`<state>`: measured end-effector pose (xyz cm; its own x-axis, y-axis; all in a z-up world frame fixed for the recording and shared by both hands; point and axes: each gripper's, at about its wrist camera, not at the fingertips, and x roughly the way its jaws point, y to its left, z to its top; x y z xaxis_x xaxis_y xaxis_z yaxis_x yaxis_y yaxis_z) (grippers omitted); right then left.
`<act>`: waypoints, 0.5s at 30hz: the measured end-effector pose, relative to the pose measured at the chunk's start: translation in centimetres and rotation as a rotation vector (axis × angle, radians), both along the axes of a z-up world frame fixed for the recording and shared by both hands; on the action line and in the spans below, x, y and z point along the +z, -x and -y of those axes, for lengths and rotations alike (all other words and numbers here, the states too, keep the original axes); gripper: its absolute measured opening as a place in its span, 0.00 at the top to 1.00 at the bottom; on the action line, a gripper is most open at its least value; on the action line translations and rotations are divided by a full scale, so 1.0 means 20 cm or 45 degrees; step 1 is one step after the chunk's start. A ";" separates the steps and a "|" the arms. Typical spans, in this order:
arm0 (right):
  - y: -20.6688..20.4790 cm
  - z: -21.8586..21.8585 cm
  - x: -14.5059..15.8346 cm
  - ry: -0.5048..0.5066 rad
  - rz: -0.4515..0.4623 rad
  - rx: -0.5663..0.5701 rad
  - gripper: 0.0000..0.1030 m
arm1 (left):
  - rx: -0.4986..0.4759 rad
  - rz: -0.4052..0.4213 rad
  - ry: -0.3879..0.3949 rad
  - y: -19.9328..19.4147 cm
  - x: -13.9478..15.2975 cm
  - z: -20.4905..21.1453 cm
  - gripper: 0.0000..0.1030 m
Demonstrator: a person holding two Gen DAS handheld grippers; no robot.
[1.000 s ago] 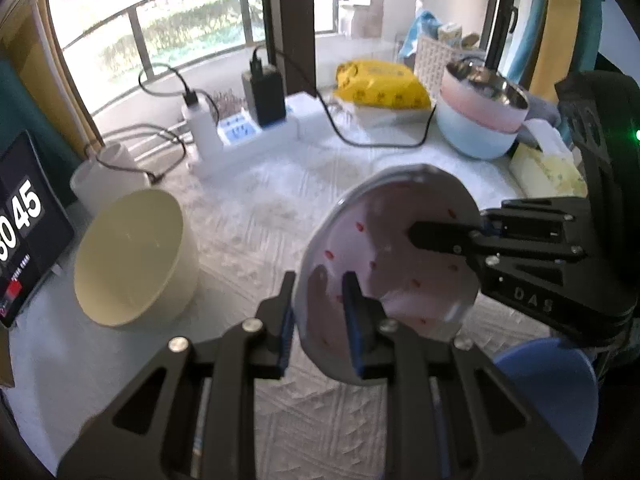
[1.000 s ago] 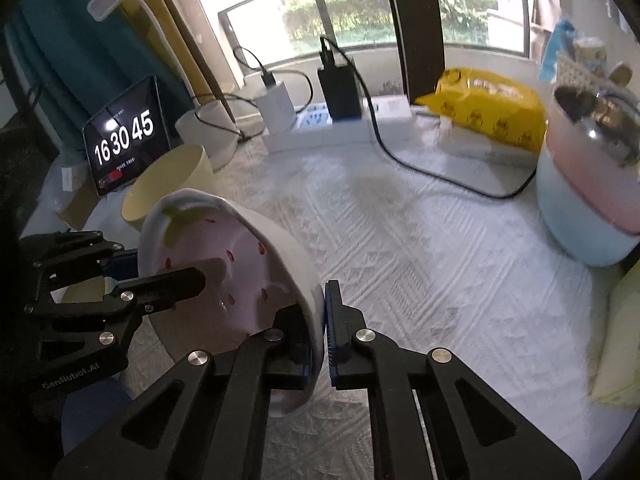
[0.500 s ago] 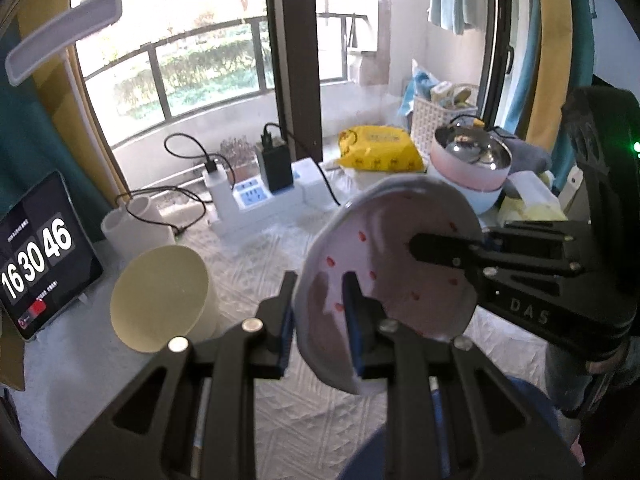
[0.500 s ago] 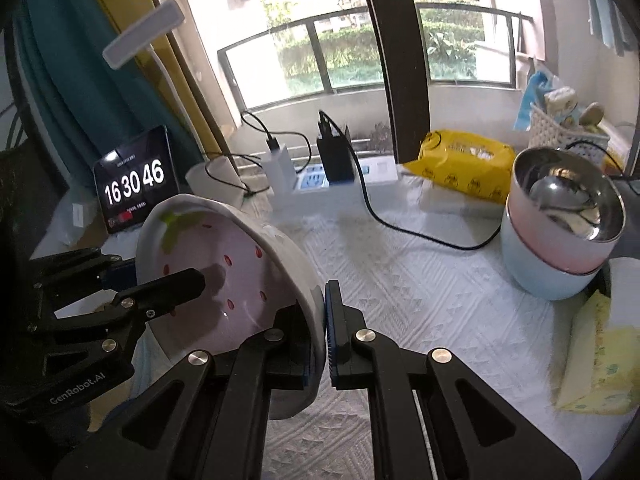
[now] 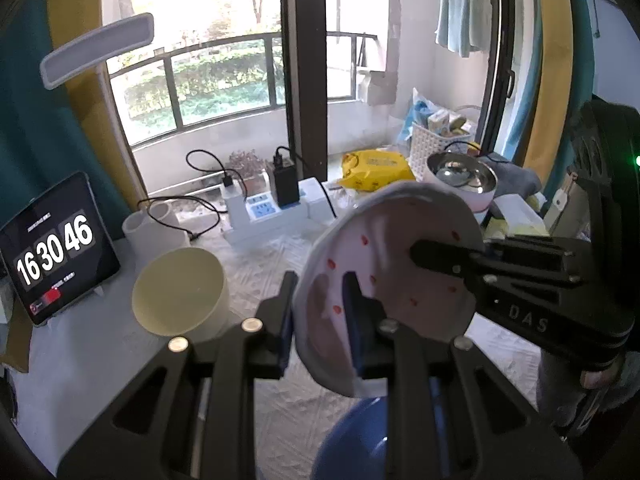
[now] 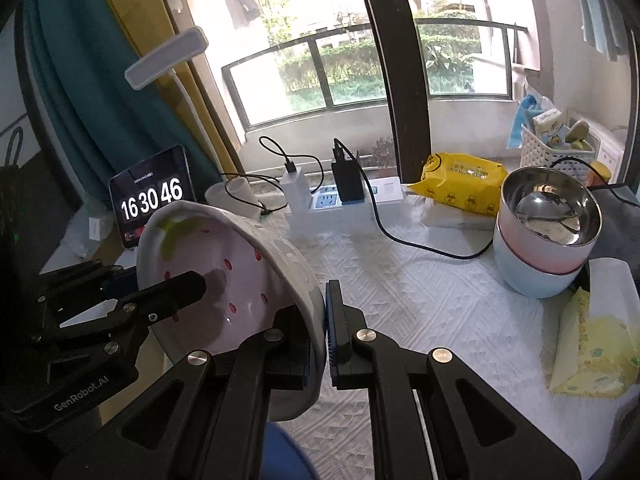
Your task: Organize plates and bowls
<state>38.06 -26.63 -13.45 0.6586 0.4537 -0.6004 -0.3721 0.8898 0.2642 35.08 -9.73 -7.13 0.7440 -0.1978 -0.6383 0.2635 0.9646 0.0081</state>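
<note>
I have the strawberry bowl (image 6: pixel 224 280) tilted in the air above the blue bowl (image 5: pixel 352 440), left gripper (image 5: pixel 320 316) and right gripper (image 6: pixel 318 332) each clamped on opposite rims. I should level it first, keep both grips even, then lower it straight down.

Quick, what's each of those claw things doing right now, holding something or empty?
Left gripper: closed on the rim of the strawberry bowl.
Right gripper: closed on the same bowl's opposite rim.
</note>
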 end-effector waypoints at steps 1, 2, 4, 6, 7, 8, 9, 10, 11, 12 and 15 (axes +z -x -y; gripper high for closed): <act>0.01 0.00 0.01 0.001 0.003 0.001 0.93 | 0.002 0.004 0.002 0.01 0.01 0.00 0.78; 0.02 0.00 0.01 0.001 0.007 0.001 0.93 | 0.003 0.009 0.003 0.03 0.01 -0.01 0.78; 0.05 0.00 0.02 -0.004 0.010 0.000 0.93 | 0.004 0.016 0.004 0.06 0.02 -0.01 0.78; 0.07 0.00 0.04 -0.009 0.011 -0.002 0.93 | 0.004 0.019 0.005 0.08 0.03 -0.01 0.78; 0.09 0.00 0.04 -0.010 0.012 -0.003 0.93 | 0.003 0.020 0.006 0.09 0.03 -0.01 0.78; 0.10 0.00 0.05 -0.011 0.013 -0.005 0.93 | 0.004 0.021 0.010 0.11 0.04 -0.01 0.78; 0.12 0.00 0.05 -0.011 0.014 -0.006 0.93 | 0.004 0.020 0.012 0.11 0.04 -0.02 0.78; 0.13 0.00 0.05 -0.010 0.014 -0.007 0.93 | 0.004 0.021 0.013 0.13 0.04 -0.02 0.78; 0.14 0.00 0.06 -0.008 0.015 -0.007 0.93 | 0.005 0.021 0.015 0.14 0.05 -0.02 0.78; 0.15 -0.01 0.06 -0.007 0.017 -0.006 0.93 | 0.006 0.021 0.018 0.15 0.05 -0.02 0.78; 0.20 -0.01 0.07 -0.005 0.019 -0.006 0.93 | 0.009 0.021 0.027 0.18 0.05 -0.03 0.78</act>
